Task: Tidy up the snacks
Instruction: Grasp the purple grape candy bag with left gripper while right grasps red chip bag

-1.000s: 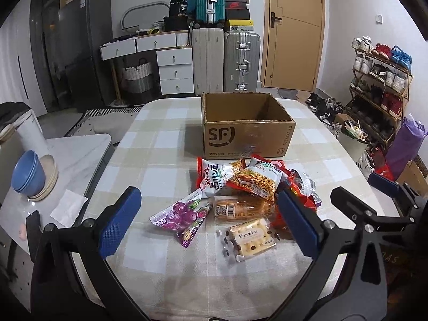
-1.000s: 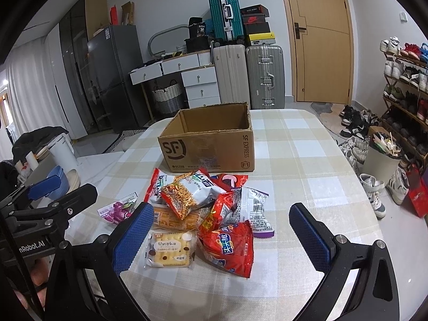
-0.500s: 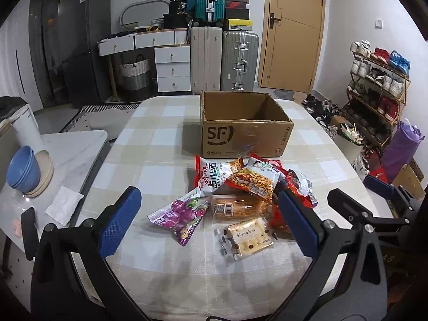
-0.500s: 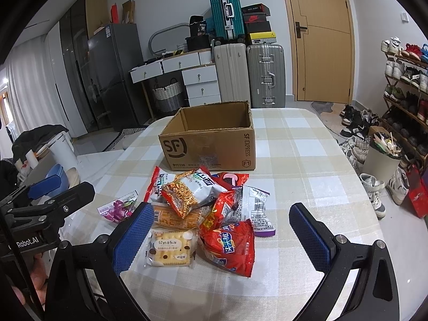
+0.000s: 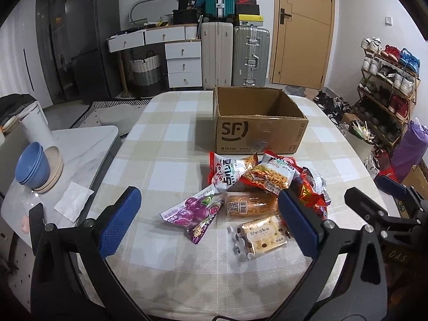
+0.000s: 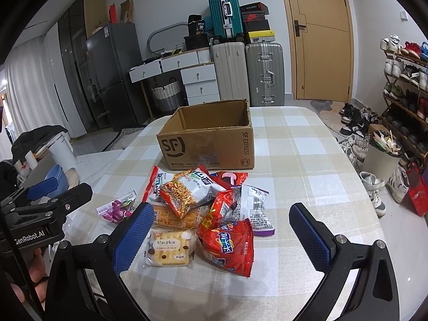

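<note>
A pile of snack packets lies on the checked table (image 5: 165, 133) in front of an open, empty SF cardboard box (image 5: 256, 131), which also shows in the right wrist view (image 6: 208, 144). The pile holds a purple grape packet (image 5: 192, 211), a cracker pack (image 5: 260, 236) (image 6: 168, 248), a bread pack (image 5: 248, 206), a noodle-snack bag (image 5: 267, 176) (image 6: 187, 190) and a red chip bag (image 6: 230, 246). My left gripper (image 5: 207, 220) is open and empty above the near side of the pile. My right gripper (image 6: 222, 234) is open and empty, over the red chip bag.
A side table on the left holds blue bowls (image 5: 30, 165), a napkin (image 5: 73, 200) and a white kettle (image 5: 34, 125). Suitcases (image 5: 235, 53), drawers and a door stand behind. A shoe rack (image 5: 388, 91) and a bin (image 6: 382, 152) are on the right.
Both grippers have stayed open. The views have shifted only slightly; the left one has drifted a little relative to the pile. The snacks and the box have not moved.
</note>
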A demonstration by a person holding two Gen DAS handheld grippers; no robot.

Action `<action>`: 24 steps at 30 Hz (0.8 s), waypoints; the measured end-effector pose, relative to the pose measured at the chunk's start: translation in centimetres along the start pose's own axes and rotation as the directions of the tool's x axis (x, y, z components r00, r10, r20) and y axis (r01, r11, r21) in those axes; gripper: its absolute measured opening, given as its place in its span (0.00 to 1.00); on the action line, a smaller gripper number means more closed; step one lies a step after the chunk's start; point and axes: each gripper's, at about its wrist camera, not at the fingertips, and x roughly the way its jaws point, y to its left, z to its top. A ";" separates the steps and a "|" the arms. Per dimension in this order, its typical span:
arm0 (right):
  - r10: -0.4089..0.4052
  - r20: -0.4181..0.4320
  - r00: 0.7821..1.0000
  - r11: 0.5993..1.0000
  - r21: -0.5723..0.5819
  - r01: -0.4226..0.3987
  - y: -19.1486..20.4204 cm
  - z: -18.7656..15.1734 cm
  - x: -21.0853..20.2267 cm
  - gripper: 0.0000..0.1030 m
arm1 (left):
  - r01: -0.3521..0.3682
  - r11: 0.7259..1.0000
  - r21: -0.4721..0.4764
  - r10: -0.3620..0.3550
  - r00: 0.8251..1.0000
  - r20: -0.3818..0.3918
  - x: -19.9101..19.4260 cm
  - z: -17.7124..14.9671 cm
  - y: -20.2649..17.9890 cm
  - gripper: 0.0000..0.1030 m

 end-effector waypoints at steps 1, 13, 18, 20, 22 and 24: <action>0.000 -0.004 1.000 1.000 0.003 0.000 -0.1 0.0 0.1 1.00 | 0.001 1.000 0.000 -0.001 1.000 -0.008 0.2 -0.1 0.2 0.99; 0.005 -0.061 0.998 1.000 0.016 -0.004 -1.6 -1.3 2.3 1.00 | 0.023 1.000 0.005 -0.022 0.984 -0.175 6.2 -6.0 6.1 0.99; 0.013 -0.091 0.996 1.000 0.018 -0.011 -1.8 -2.1 3.7 1.00 | 0.054 0.998 -0.011 -0.055 0.973 -0.222 9.2 -6.7 7.1 0.99; 0.016 -0.095 0.995 1.000 0.015 -0.014 -1.9 -2.2 4.1 1.00 | 0.100 0.994 -0.041 -0.106 0.970 -0.220 10.1 -6.2 7.4 0.99; 0.023 -0.103 0.994 1.000 0.016 -0.021 -2.0 -2.3 4.8 1.00 | 0.115 0.992 -0.045 -0.123 0.967 -0.225 11.0 -5.8 7.5 0.99; 0.028 -0.113 0.993 0.999 0.019 -0.026 -2.2 -2.4 5.4 1.00 | 0.128 0.991 -0.045 -0.135 0.963 -0.235 12.4 -5.4 7.5 0.99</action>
